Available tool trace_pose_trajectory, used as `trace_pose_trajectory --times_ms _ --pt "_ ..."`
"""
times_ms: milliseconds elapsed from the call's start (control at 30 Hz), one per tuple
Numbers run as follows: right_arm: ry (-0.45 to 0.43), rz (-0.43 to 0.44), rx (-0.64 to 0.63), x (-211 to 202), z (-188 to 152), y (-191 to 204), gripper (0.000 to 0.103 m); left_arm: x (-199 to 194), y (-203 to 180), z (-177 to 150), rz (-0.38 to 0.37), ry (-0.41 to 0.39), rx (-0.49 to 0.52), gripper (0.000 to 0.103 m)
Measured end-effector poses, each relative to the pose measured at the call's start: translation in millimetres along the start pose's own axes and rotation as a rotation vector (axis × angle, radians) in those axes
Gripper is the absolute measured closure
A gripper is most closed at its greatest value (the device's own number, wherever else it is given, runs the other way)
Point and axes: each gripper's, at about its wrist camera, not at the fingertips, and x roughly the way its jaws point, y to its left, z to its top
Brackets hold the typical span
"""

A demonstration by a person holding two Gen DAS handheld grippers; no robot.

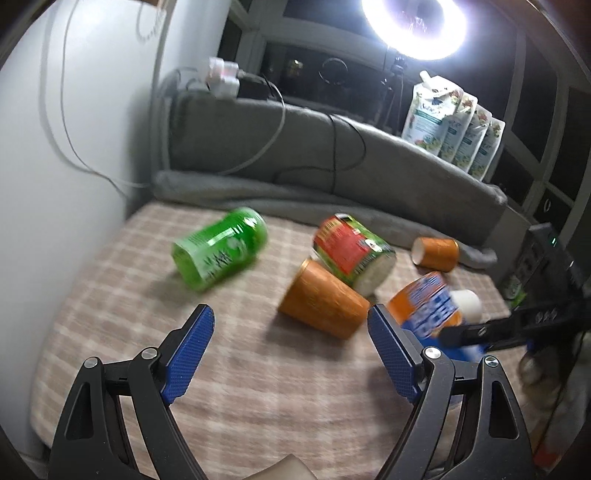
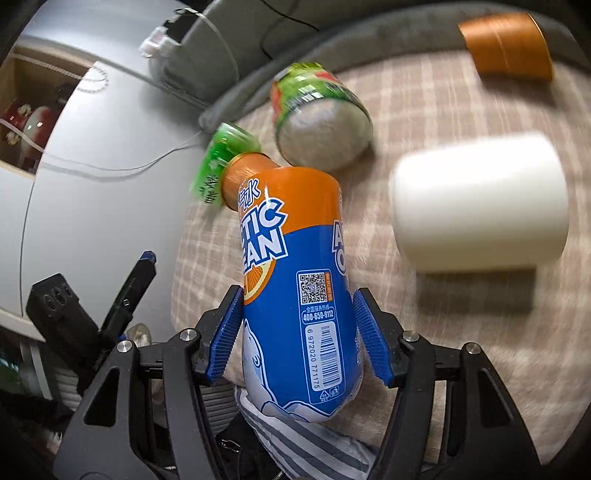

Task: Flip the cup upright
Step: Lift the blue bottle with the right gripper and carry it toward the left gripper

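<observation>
The right gripper (image 2: 301,332) clamps its blue ribbed fingers (image 2: 225,332) on both sides of an orange-and-blue cup (image 2: 295,280), holding it near its lower end, lifted and tilted over the checked beige blanket (image 2: 461,332). The cup's label reads "ARCTIC OCEAN" in partly hidden white letters, with Chinese characters above. A panel carries a QR code, the number "400-650-9112", and a barcode marked "6 972020 771175". A white bear drawing shows low on the blue part.

In the left wrist view the same cup (image 1: 424,306) appears at the right, held by the dark arm of the right gripper (image 1: 476,334). The left gripper (image 1: 291,332) hangs with its blue fingers (image 1: 192,354) spread wide and nothing between them, above the blanket (image 1: 110,314).

A plain orange cup (image 1: 325,299) lies on its side just ahead of the left gripper, touching a red-and-green can (image 1: 351,254) that also lies down; its print is too blurred to read. A green can (image 1: 221,247) lies apart to the left, its writing unreadable. A second orange cup (image 1: 436,253) lies on its side near the grey cushion (image 1: 295,147). A white cup (image 2: 480,203) lies on its side to the right of the held cup. Four printed pouches (image 1: 450,129) stand in a row on the ledge under a ring light (image 1: 413,26); their text is too small to tell.
</observation>
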Motion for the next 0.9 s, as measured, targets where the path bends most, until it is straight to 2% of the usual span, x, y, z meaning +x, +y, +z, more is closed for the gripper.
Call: trace_pose_trajectory --times_ms 167,500,600,767,900 --pt "-0.009 -0.01 0.037 6.0 -9.3 -6.8 0.039 2.8 -11.3 -4.2 -0.014 0.021 0.015 0.018" --pt "-0.043 -0.088 -0.009 7.4 -16.4 4.4 0.036 8.8 -26.0 -4.2 -0.032 0.051 0.04 0.018" --pt "-0.053 -0.097 -0.031 3.3 -17.3 5.0 0.029 10.9 -27.9 -4.3 -0.037 0.06 0.048 0.018" --pt "-0.131 -0.17 -0.118 -11.7 -20.0 14.8 0.026 15.2 -29.0 -4.2 -0.058 0.082 0.039 0.018" --pt "-0.193 -0.23 -0.159 -29.4 -25.9 16.4 0.026 23.8 -28.5 -4.6 -0.101 0.13 0.012 0.018"
